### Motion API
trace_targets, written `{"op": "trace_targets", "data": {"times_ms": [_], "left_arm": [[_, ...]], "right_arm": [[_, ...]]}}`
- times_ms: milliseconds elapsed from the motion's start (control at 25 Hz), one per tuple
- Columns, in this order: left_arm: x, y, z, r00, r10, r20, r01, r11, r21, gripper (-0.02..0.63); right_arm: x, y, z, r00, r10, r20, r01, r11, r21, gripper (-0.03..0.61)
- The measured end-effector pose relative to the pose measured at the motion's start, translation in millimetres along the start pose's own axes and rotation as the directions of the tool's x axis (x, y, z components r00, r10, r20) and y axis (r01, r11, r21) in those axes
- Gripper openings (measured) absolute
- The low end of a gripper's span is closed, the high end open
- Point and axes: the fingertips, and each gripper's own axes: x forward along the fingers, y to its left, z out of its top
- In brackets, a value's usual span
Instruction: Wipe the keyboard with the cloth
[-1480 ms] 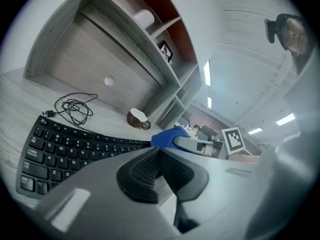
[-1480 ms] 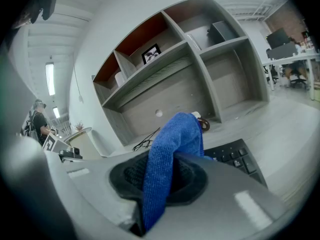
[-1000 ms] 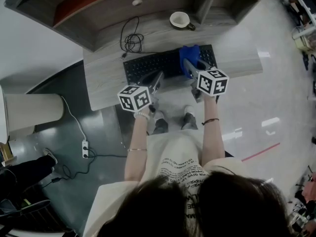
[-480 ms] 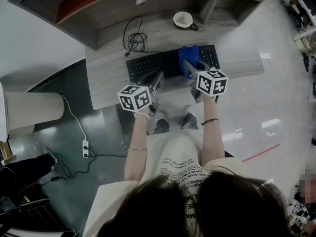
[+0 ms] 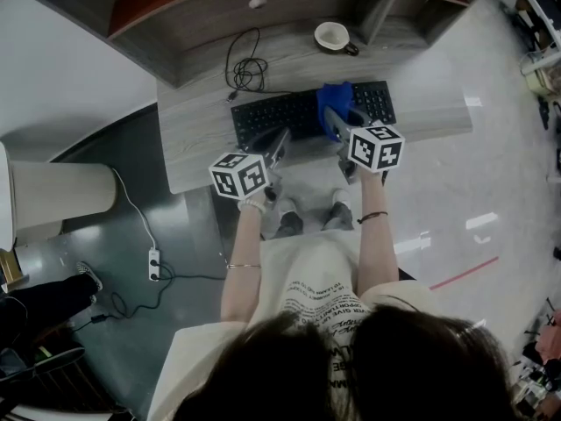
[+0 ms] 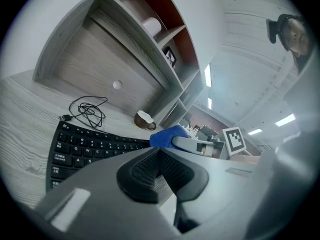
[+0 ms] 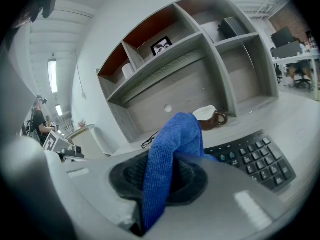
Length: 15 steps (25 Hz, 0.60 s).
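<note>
Little has been moved. The limp cloth (image 7: 172,144) is clamped mid-fold by the right gripper (image 7: 160,184); the left gripper (image 6: 160,171) is held closed, empty.

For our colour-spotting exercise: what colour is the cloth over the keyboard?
The cloth is blue, clearest in the right gripper view.

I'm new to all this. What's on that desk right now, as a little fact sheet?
Left gripper: shut, empty, at the near edge of the keyboard
Right gripper: shut on the blue cloth
Blue cloth: over the keyboard's right part
Keyboard: black, on the grey desk
Behind it: coiled cable, cup
</note>
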Motion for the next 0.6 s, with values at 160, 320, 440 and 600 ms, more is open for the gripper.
{"op": "trace_targets", "data": {"times_ms": [160,320,440,600], "left_arm": [[-4,4,1,1.000,-0.002,0.001,0.002,1.000,0.000,-0.012],[-8,7,3,1.000,-0.003,0.001,0.003,1.000,-0.001,-0.012],[-12,10,3,1.000,-0.002,0.003,0.002,1.000,-0.001,-0.012],[-15,14,4,1.000,0.000,0.004,0.000,1.000,0.000,-0.012]], "right_arm": [[3,4,-1,1.000,0.000,0.002,0.000,1.000,0.001,0.052],[6,8,-1,1.000,-0.001,0.003,0.001,1.000,0.000,0.052],[8,12,-3,1.000,-0.001,0.004,0.001,1.000,0.000,0.052],[11,15,-3,1.000,0.000,0.006,0.000,1.000,-0.001,0.052]]}}
